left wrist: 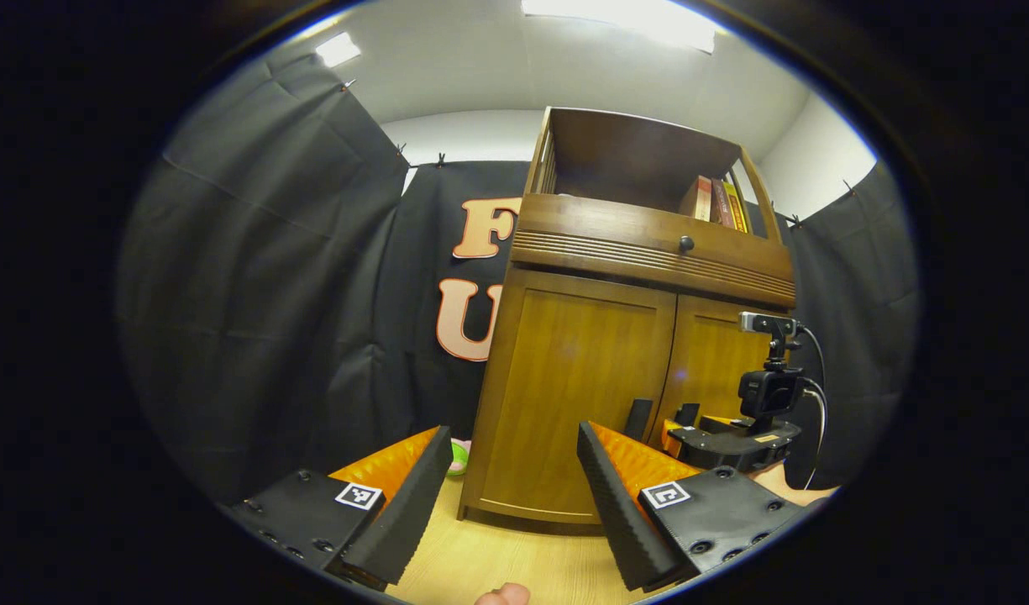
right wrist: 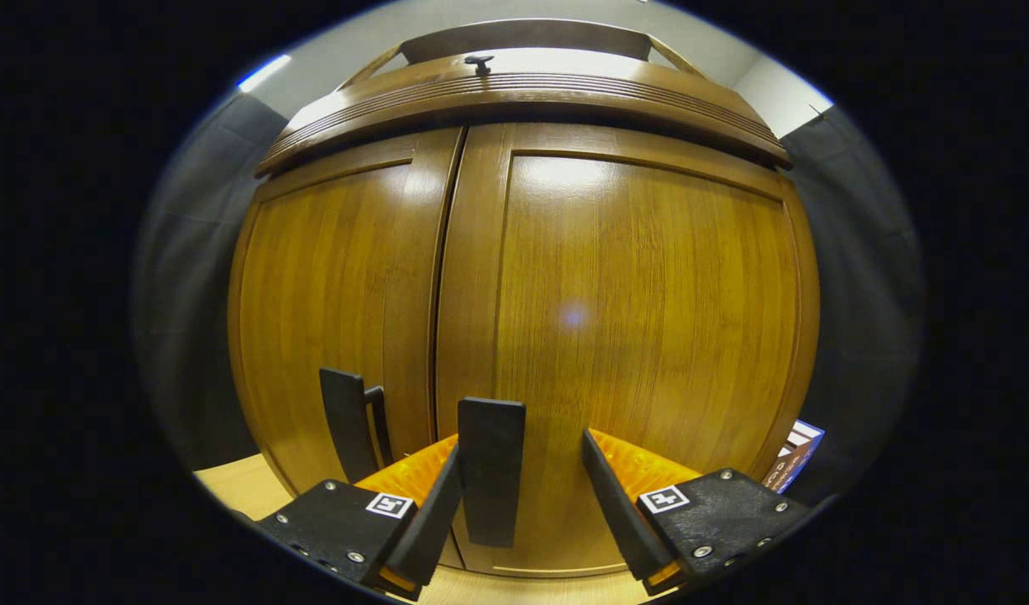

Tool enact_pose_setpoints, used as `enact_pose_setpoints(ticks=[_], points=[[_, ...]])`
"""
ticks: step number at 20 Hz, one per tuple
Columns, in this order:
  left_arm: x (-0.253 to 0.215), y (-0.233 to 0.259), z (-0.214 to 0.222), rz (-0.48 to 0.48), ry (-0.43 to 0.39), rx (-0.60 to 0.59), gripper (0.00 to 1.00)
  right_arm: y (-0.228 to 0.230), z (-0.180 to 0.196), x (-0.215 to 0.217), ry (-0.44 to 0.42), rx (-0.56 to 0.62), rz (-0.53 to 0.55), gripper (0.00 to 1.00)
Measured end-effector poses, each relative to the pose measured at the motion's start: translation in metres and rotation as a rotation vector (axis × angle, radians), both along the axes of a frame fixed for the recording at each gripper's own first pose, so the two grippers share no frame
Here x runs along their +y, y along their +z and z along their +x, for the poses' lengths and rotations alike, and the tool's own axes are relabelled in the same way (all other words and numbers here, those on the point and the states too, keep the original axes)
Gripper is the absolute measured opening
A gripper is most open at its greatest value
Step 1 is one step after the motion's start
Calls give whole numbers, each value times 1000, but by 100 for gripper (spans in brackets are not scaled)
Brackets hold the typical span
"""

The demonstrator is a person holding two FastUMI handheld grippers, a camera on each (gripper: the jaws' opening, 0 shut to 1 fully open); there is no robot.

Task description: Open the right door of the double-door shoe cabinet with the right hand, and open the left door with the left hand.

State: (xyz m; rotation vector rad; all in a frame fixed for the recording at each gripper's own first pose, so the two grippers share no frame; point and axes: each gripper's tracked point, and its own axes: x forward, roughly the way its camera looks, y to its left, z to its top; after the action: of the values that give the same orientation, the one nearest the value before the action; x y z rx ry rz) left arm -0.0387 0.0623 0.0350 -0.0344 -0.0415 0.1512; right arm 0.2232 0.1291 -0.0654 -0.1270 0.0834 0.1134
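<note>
Black cloth walls and a pale wood floor surround the shoe cabinet, both doors closed. Close ahead of the right gripper, jaws apart, the right door's handle stands between them, nearer the left jaw, seemingly untouched. Closing off-centre could let it slip. The left gripper, jaws apart, faces the left door, glossy brown wood, from well back.

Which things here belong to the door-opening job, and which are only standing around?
For the job:
right door and right door handle
left door and left door handle
right gripper, open around its handle
left gripper, open, farther back

Just lying about:
books on the top shelf
drawer knob
green thing on the floor
</note>
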Motion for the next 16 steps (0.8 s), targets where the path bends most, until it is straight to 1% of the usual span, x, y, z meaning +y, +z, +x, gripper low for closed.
enact_pose_setpoints(ticks=[1, 2, 3, 4, 5, 6, 7, 8, 9, 10, 11, 13, 14, 15, 16], points=[[2, -1, 2, -6, 1, 1, 97, 0, -2, 0, 1, 0, -1, 83], [4, -1, 3, -12, 3, 1, 98, 0, -2, 2, 9, -1, 11, 93], [5, -1, 3, -11, 2, 1, 99, -1, -1, 3, 14, 7, 27, 92], [6, -1, 5, 1, 0, 3, 99, -2, -1, 5, 18, 13, 37, 72], [9, -1, 5, 21, 5, -1, 99, -3, -2, 7, 22, 20, 44, 59], [14, 1, 5, 39, 15, -4, 99, -5, -1, 11, 31, 24, 57, 52], [17, 3, 5, 52, 21, -7, 94, -8, -4, 16, 45, 34, 78, 46], [18, 5, 4, 58, 23, -11, 94, -7, -4, 16, 24, 15, 96, 40], [19, 6, 2, 62, 26, -17, 94, -8, -3, 17, 21, 23, 91, 35], [18, 8, 2, 63, 26, -22, 94, -5, -4, 16, 16, 10, 80, 23], [16, 8, 3, 61, 20, -23, 94, -7, -3, 19, 22, 12, 73, 22], [10, 5, 4, 52, 0, -17, 94, -8, -4, 19, 27, 18, 81, 43], [7, 4, 4, 50, -7, -14, 94, -9, -3, 20, 32, 28, 85, 31], [5, 4, 3, 48, -14, -13, 94, -10, -3, 19, 39, 45, 86, 31], [4, 3, 1, 46, -18, -14, 94, -12, -3, 20, 43, 64, 87, 19]])
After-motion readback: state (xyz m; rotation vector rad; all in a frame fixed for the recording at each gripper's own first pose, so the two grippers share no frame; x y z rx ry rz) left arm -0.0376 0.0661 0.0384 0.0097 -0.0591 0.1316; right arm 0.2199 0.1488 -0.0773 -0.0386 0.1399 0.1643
